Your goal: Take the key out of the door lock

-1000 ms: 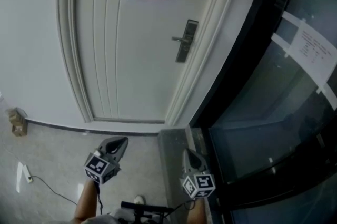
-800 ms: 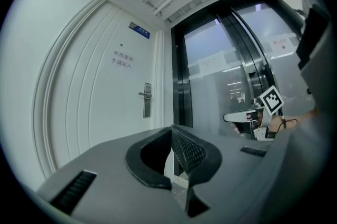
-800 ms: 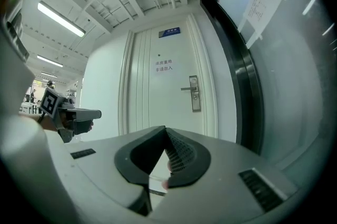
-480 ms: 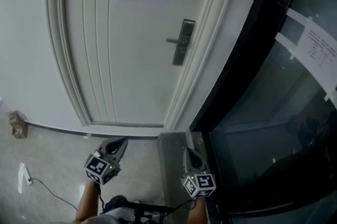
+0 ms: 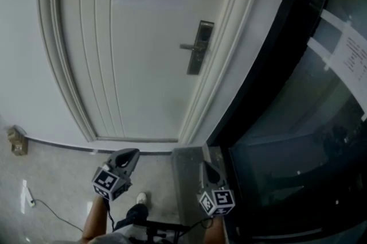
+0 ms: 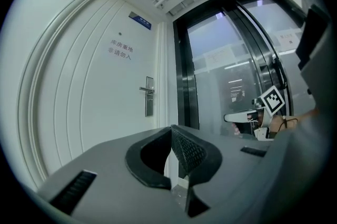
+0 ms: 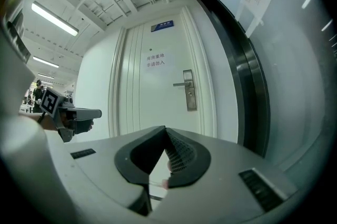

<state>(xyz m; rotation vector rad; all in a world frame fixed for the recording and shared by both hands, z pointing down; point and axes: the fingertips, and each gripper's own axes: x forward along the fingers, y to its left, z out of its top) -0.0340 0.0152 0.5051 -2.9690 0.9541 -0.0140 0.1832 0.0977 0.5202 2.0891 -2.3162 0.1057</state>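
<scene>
Status: left gripper [image 5: 129, 153], right gripper [image 5: 205, 166] well below lock plate [image 5: 198, 49], jaws together on both, nothing held. Can't resolve key (likely under lever [image 5: 187, 46]). Open right jaws early, approach square to plate.

The person holds both grippers low in front of the body, side by side and apart, both pointing forward. The left gripper [image 5: 134, 153] sits at the end of the bare left forearm [image 5: 93, 219], with the left marker cube [image 5: 109, 182] just ahead of the hand. Its jaws meet at the tips, with nothing between them. The right gripper [image 5: 203, 165] is carried about level with it on the right forearm [image 5: 214, 229], the right marker cube [image 5: 217, 201] behind its jaws. Those jaws are also pressed tip against tip and are empty.
</scene>
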